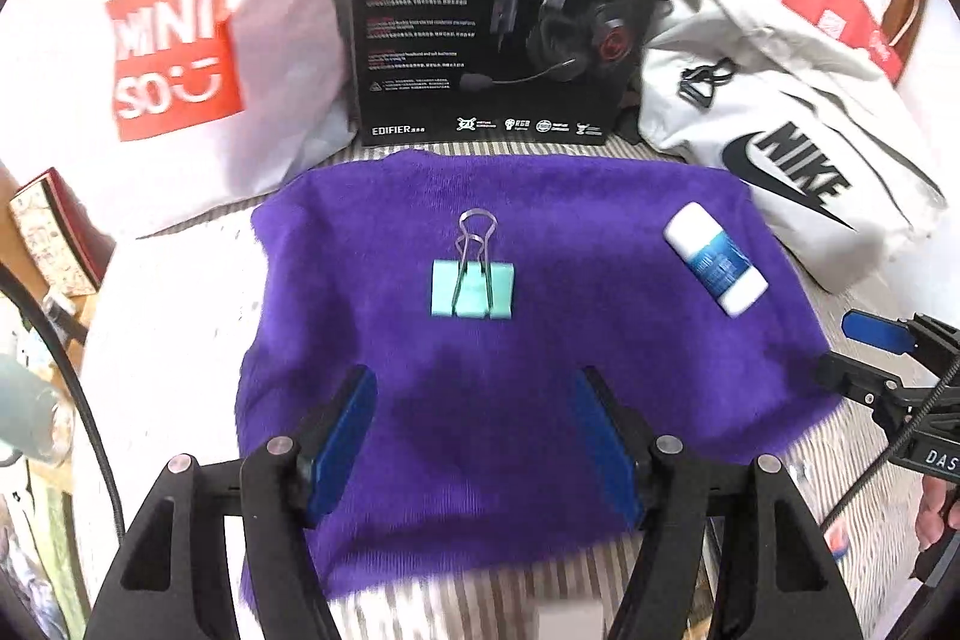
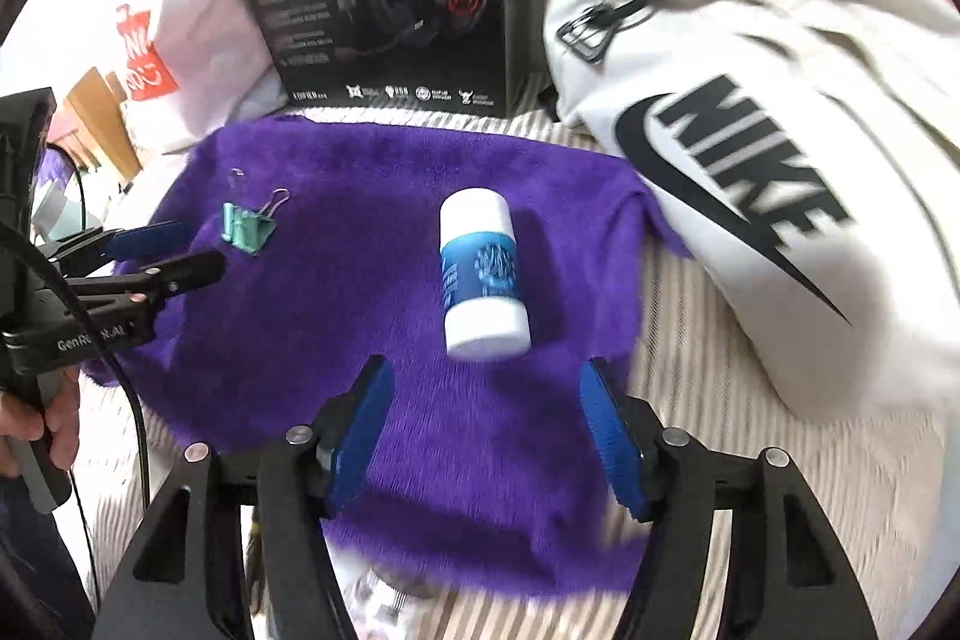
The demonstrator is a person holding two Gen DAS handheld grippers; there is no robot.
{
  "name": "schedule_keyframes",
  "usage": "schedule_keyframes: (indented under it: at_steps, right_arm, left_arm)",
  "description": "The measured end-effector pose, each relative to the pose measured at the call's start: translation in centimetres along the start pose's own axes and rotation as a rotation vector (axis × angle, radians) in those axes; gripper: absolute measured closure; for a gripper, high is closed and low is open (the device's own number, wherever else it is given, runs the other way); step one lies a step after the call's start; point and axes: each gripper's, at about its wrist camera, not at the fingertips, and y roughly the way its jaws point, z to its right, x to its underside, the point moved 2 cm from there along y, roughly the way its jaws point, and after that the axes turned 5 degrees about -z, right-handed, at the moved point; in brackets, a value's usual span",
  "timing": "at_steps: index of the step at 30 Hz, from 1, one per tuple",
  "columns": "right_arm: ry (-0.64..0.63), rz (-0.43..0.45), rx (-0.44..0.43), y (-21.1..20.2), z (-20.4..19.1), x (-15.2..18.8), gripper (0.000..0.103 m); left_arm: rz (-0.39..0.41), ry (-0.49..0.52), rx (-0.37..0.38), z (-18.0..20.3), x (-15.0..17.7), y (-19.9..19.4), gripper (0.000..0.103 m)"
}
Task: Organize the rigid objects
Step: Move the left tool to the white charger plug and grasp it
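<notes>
A mint-green binder clip [image 1: 473,287] lies on a purple fuzzy cloth [image 1: 540,430], ahead of my left gripper [image 1: 474,394], which is open and empty. A white tube with a blue label [image 1: 715,258] lies on the cloth's right part. In the right wrist view the tube [image 2: 483,276] lies just ahead of my right gripper [image 2: 486,388], which is open and empty. The clip [image 2: 247,226] shows there at the left, close to the left gripper [image 2: 174,250]. The right gripper [image 1: 840,349] enters the left wrist view from the right edge.
A black headset box [image 1: 504,4] stands behind the cloth. A white Miniso bag [image 1: 174,46] lies at the back left, a white Nike garment [image 2: 750,160] at the right. The cloth rests on a striped cover [image 2: 750,430].
</notes>
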Motion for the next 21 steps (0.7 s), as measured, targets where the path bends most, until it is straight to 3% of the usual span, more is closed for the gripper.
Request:
schedule_keyframes:
  at_steps: [6, 13, 21]
  right_arm:
    - [0.047, 0.023, -0.01, -3.0, -0.2, 3.6, 0.037]
    - [0.084, 0.029, -0.009, -5.4, -0.4, 8.2, 0.037]
    - [0.138, 0.022, -0.035, -6.5, -0.3, 12.8, 0.037]
  left_arm:
    - [0.015, -0.002, 0.008, 0.4, 4.1, -2.7, 0.037]
    - [-0.018, 0.005, 0.036, 1.6, 9.3, -2.7, 0.037]
    - [-0.073, 0.036, -0.01, 2.7, 10.8, 0.0, 0.038]
